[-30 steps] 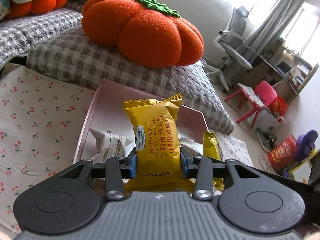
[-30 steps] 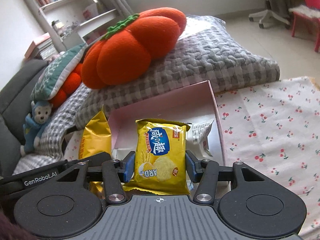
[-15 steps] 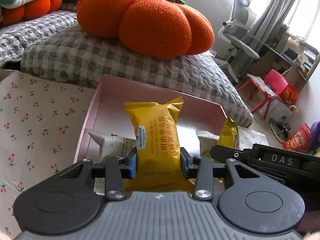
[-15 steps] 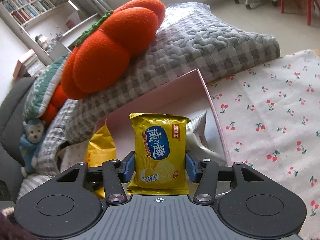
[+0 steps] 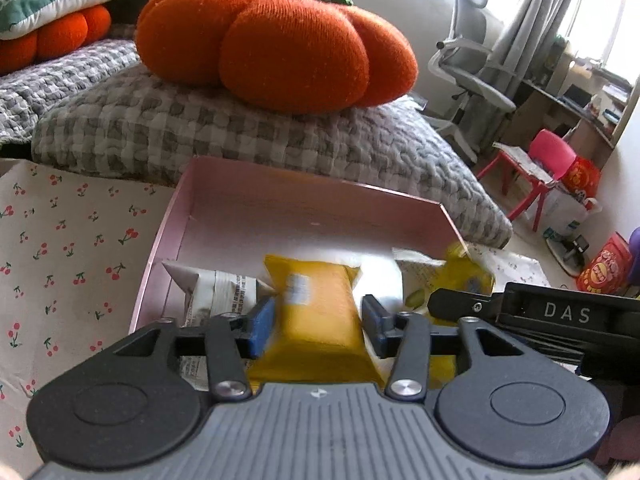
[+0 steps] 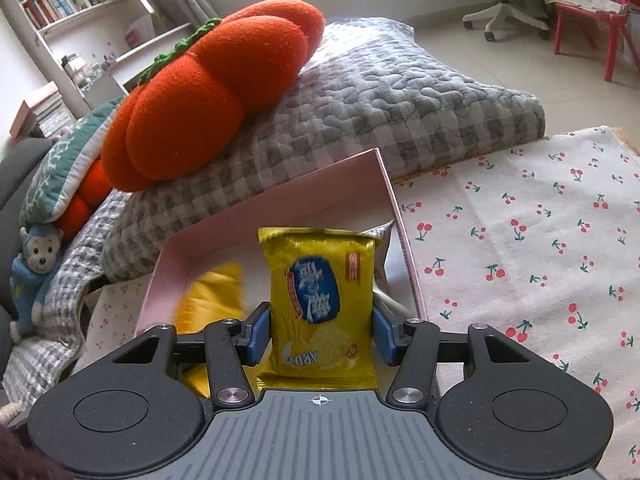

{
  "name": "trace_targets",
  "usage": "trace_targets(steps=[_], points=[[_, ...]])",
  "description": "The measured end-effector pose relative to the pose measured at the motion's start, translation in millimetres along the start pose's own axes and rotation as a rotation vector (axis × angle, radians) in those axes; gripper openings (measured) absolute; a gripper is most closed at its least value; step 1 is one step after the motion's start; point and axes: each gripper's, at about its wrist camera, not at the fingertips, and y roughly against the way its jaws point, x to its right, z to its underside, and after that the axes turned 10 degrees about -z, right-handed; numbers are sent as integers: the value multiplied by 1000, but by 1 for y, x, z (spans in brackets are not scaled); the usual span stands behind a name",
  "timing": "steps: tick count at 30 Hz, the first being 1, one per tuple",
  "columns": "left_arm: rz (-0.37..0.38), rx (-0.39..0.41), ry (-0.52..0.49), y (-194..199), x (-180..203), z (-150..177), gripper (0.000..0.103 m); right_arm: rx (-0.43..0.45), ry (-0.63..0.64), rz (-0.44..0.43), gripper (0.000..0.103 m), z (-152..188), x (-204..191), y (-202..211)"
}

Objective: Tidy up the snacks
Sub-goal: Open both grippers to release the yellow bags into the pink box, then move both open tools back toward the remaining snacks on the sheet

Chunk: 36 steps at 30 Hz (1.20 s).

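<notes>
Both packets have sunk toward the pink box floor, left gripper and right gripper jaws opening around them, far half bare.

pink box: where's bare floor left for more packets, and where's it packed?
Bare: far half of the pink cardboard box, along its back wall. Also the cherry-print cloth beside it. Crowded: near end, with the white printed packet and both yellow packets under the opening claws.

1. The pink box has bare floor along its far wall, open to a gripper from above.
2. The near half is crowded: a white packet at the left wall, yellow packets mid and right.
3. A grey checked cushion bearing the orange pumpkin pillow blocks the far edge.
4. The cherry-print cloth lies bare right of the box.
</notes>
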Motion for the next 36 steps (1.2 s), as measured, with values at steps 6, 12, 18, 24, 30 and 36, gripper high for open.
trace_targets(steps=[6,12,18,24,30,36], points=[[14,11,-53,9,5,0,61,-5,-15,-20,66,-2,-2,7],[11,-2,-88,20,12,2,75,-2,18,-19,72,-2,-7,22],[19,-21,-118,34,15,4,88,-4,48,-16,78,-2,-11,40],[10,-7,-161,50,18,9,100,-11,94,-19,85,2,-18,59],[-11,-16,-166,65,11,14,102,-28,159,-26,88,12,-25,80],[-36,-2,-187,83,2,22,102,-38,206,-36,90,23,-30,100]])
